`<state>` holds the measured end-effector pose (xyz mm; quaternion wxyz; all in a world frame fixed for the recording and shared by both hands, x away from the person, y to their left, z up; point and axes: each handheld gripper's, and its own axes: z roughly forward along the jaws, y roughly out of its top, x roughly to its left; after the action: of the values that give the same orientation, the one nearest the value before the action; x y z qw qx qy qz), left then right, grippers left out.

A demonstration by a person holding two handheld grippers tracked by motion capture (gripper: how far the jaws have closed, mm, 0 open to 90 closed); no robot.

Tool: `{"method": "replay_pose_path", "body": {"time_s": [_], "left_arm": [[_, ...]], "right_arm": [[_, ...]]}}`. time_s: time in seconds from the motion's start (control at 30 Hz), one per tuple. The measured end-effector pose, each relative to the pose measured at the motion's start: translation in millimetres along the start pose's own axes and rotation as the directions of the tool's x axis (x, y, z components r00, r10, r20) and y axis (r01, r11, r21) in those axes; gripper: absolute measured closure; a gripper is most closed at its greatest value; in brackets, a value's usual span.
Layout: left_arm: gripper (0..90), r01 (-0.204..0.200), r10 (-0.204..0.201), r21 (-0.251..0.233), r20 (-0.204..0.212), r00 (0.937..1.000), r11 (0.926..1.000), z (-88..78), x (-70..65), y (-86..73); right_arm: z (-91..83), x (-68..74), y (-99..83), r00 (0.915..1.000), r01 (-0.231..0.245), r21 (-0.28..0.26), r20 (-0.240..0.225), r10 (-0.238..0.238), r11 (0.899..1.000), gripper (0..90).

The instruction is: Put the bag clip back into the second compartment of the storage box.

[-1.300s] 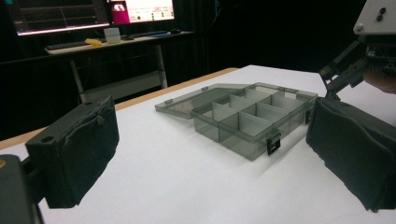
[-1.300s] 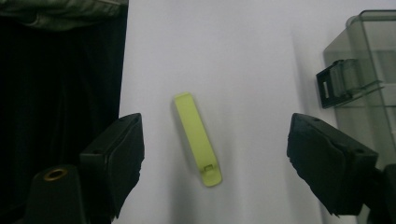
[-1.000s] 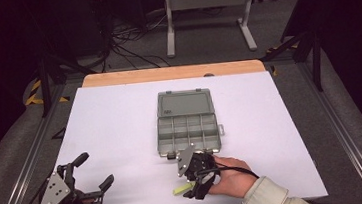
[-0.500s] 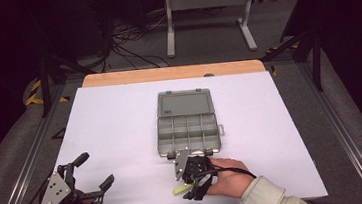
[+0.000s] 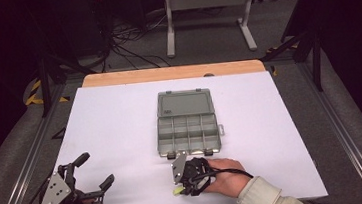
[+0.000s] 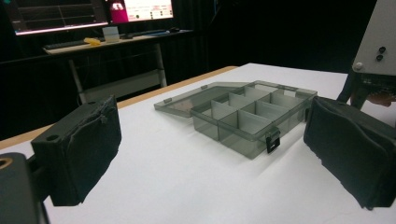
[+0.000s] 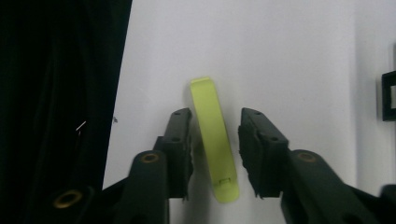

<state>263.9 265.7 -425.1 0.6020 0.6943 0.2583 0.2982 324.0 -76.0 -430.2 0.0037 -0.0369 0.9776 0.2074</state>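
right gripper (image 7: 214, 122) jaws apart, straddling yellow-green strip (image 7: 213, 143) on table (image 5: 120, 118) | left gripper (image 5: 94, 170) wide open, empty | organizer box (image 5: 187, 122) lid open

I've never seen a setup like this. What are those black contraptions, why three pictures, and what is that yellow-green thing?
There is no robot here: a person holds a hand-operated gripper in each hand. The high view looks down on a white table. The other two pictures come from small cameras riding on each gripper, looking along its black jaws.

On the table lies an open grey compartment box, lid folded back, its compartments apparently empty. The left gripper sits near the table's front corner, jaws wide apart, holding nothing. The right gripper has its jaws on either side of a yellow-green plastic strip lying flat, with gaps showing, so it is not yet gripped.
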Motion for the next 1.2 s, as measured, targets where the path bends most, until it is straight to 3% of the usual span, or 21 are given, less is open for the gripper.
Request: {"method": "replay_pose_path", "body": {"time_s": [0.17, 0.43, 0.9, 1.2], "left_arm": [[4.8, 0.002, -0.002, 0.001, 0.0, 1.0, 1.0, -0.1, 0.1, -0.1], [4.8, 0.007, -0.007, -0.002, 0.0, 1.0, 1.0, 0.0, 0.0, -0.3], [4.8, 0.006, -0.006, -0.001, -0.001, 1.0, 1.0, 0.0, 0.0, -0.2], [4.8, 0.008, -0.008, -0.001, -0.002, 1.0, 1.0, -0.2, 0.3, -0.3]], "right_arm": [[1.4, 0.1, -0.2, 0.9997, 0.02, 0.009, -0.011, -0.02, 1.0, 77.1], [-2.9, -1.7, -1.0, 0.9996, 0.017, -0.012, -0.022, -0.018, 1.0, 77.8], [-30.9, -2.4, 0.8, 0.9996, -0.002, -0.096, 0.027, 0.005, 0.995, 77.8], [-52.5, -10.6, 2.6, 0.9969, -0.014, -0.143, 0.075, 0.025, 0.99, 77.8]]}}
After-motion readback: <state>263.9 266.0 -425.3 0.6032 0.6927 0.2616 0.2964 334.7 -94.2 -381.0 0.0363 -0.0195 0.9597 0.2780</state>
